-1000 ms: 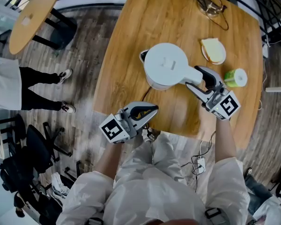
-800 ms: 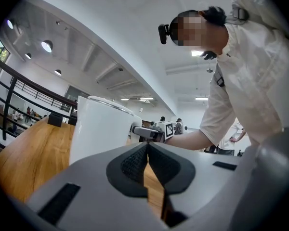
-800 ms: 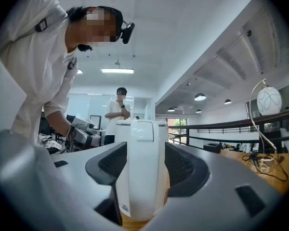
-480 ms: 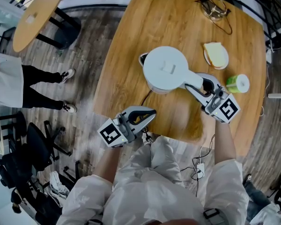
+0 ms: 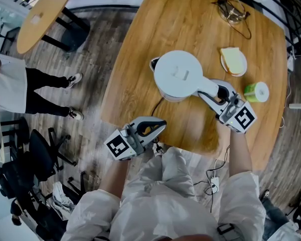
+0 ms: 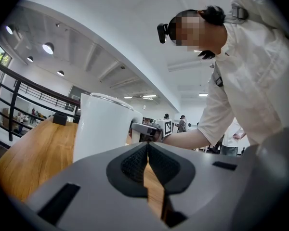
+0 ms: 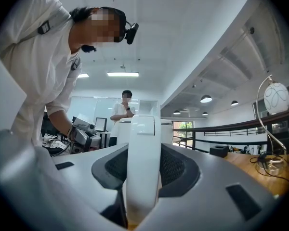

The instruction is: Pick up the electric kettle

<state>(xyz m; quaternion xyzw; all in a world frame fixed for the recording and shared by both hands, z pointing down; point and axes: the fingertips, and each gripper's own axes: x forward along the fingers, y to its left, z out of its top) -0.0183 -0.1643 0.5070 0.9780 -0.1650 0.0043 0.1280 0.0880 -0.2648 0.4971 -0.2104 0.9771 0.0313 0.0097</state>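
At the near edge of the table (image 5: 190,14), on the left, the left gripper (image 5: 158,126) hangs with its jaws fully together and nothing between them; in the left gripper view the two dark pads (image 6: 135,163) meet in one line, and it looks toward the kettle from the side. It has hardly changed its place compared with a second ago. In the middle, the white electric kettle (image 5: 178,74) stands upright on the wood, lid on, at the same spot as before, with a dark cable (image 5: 157,104) running from its base toward the table edge. To its right, the handle (image 5: 208,88) now sits between the jaws of the right gripper (image 5: 221,92). This is the change: a second ago these jaws stood wide around the handle, and now they are closing on it. In the right gripper view the handle (image 7: 143,162) fills the gap and the pads seem to lie against both its sides. The kettle is probably gripped but not yet lifted, so raising it is what remains. Further right, apart from the action, are a plate with bread (image 5: 234,61) and a green cup (image 5: 256,91).
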